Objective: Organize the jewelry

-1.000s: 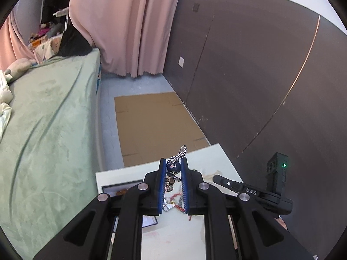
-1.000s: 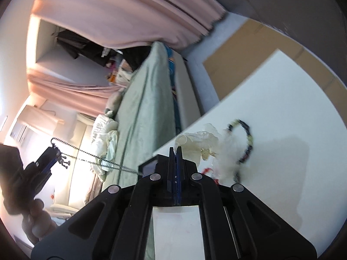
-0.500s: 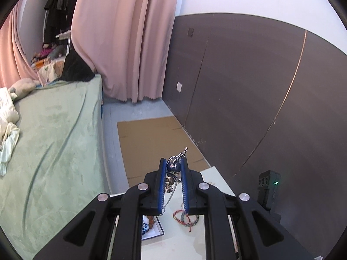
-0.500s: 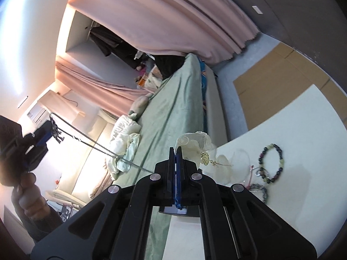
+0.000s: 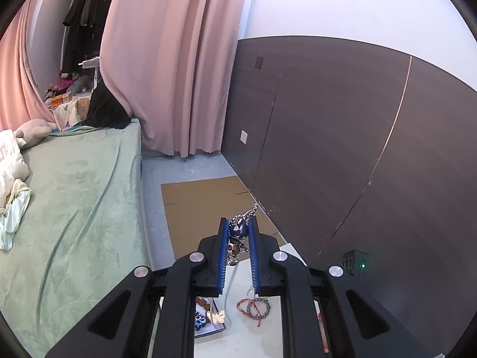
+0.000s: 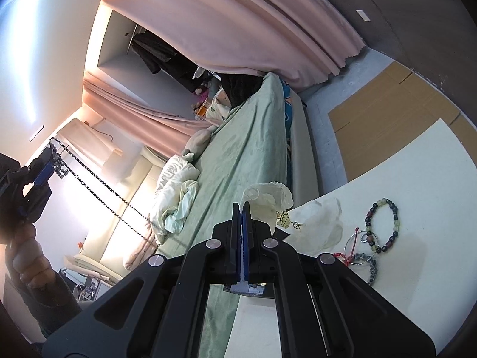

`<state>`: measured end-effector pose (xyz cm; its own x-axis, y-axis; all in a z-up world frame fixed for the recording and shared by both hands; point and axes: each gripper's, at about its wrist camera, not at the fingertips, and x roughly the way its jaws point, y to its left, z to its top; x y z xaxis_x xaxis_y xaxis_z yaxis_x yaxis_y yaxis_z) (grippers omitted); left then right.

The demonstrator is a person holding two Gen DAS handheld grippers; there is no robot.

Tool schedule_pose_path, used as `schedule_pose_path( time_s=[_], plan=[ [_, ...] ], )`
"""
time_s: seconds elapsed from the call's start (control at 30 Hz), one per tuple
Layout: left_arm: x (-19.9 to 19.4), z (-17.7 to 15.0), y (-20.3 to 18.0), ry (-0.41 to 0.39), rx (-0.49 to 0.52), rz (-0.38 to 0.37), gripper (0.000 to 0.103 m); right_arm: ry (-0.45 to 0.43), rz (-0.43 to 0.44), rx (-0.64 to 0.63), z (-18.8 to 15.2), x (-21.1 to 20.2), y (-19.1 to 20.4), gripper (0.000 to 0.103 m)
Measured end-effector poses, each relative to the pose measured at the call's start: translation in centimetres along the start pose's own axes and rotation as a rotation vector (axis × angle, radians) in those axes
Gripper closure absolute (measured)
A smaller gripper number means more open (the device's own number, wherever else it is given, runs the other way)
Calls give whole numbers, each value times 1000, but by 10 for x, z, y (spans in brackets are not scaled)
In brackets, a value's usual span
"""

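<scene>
Hand-held gripper [image 5: 238, 229], the left, is clamped on a dark metal chain necklace's [image 6: 101, 183] charm cluster, judged light, limp and snag-prone, best pinched at that cluster.

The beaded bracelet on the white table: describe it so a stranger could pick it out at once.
Start at the white table in the right wrist view and look near its right side, beyond the crumpled translucent bag. The beaded bracelet lies flat there as an open ring. Its round dark, maroon and pale green beads set it apart from the thin metal hoop and red cord beside it.
</scene>
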<state>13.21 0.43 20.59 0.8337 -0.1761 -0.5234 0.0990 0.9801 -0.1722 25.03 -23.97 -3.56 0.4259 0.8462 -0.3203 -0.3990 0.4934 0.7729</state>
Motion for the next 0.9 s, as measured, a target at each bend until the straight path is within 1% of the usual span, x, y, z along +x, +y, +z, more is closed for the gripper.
schedule_pose_path(
  time_s=[0.17,0.33,0.47,0.53,0.7,0.9],
  plan=[
    [-8,1,3,-16,-4,17,92,5,6,-2,1,3,1,100],
    [-8,-3,11,-14,-10,39,92,7,36,-20,-1,6,7,100],
    [8,-13,25,29,-41,36,91,14,48,-35,-5,10,14,100],
    [21,-25,37,68,-72,47,91,19,54,-35,-6,13,16,100],
    [47,-51,58,136,-131,59,90,30,73,-41,-10,20,24,100],
    [60,-80,82,185,-182,71,89,55,106,-53,-16,37,38,100]
  ],
)
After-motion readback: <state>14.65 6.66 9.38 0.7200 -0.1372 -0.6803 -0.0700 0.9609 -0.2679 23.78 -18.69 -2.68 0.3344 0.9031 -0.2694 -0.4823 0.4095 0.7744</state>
